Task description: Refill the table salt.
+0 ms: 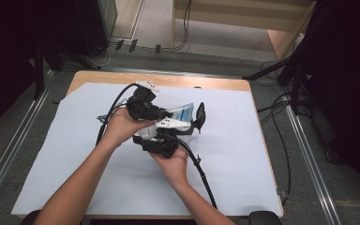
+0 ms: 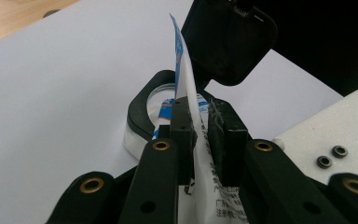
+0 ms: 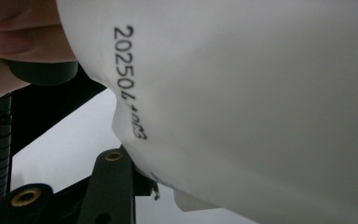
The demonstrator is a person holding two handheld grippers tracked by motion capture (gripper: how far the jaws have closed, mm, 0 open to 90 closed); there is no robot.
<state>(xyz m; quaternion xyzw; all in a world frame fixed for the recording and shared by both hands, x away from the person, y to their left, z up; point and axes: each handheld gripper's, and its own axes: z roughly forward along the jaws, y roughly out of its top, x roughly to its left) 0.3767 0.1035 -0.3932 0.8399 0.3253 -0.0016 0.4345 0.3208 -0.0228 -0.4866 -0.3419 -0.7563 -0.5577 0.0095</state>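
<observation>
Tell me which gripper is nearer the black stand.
Right. The right gripper holds the packet just beside the black stand; the left gripper, clamped on the packet's edge, sits farther over on the left.

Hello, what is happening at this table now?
A person holds a two-jaw tool in each hand over a table covered with a white sheet. The left gripper is pinched on a thin white and blue packet, which stands on edge between its jaws. The right gripper is at the same packet; whether it grips cannot be told. The right gripper view shows the packet's white back very close, with a printed number on it.
</observation>
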